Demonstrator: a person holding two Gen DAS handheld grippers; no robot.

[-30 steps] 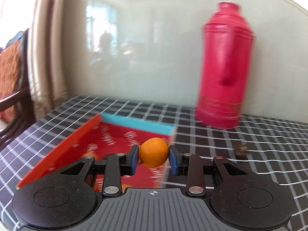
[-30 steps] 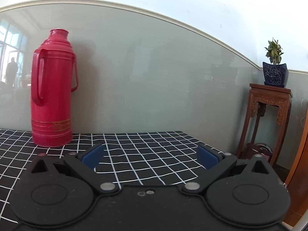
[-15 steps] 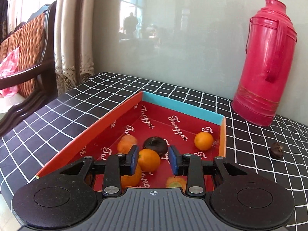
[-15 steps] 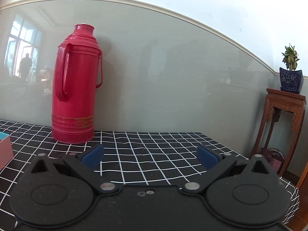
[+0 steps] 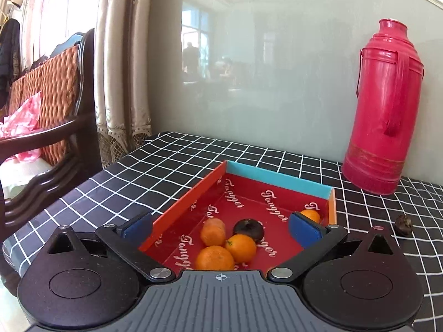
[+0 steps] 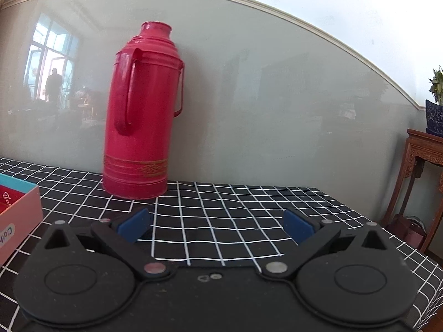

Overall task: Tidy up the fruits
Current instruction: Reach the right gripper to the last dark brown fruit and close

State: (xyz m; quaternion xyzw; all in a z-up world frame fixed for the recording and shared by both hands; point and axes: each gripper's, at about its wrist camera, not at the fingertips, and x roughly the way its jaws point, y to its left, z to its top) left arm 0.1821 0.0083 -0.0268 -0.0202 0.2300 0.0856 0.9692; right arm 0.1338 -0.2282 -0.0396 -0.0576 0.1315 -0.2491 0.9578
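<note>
A shallow red box (image 5: 260,175) with a blue far wall lies on the checked tablecloth. Inside it lie several oranges, one (image 5: 241,247) just below my left gripper, one (image 5: 311,215) at the far right corner, and a dark round fruit (image 5: 247,228). My left gripper (image 5: 220,225) hangs over the box with its jaws opening wide and nothing between its pads. A small dark fruit (image 5: 403,223) lies on the cloth right of the box. My right gripper (image 6: 217,225) is open and empty over bare cloth; the box corner (image 6: 19,210) shows at its left.
A tall red thermos (image 5: 383,108) (image 6: 141,113) stands by the grey wall behind the box. A dark wooden chair (image 5: 55,127) with a woven back and curtains are off the table's left edge. A carved wooden stand (image 6: 420,177) with a potted plant is to the right.
My left gripper let go of the orange, which now lies in the box among the others; its jaws went from shut on it to wide apart. Both views swung leftward.
</note>
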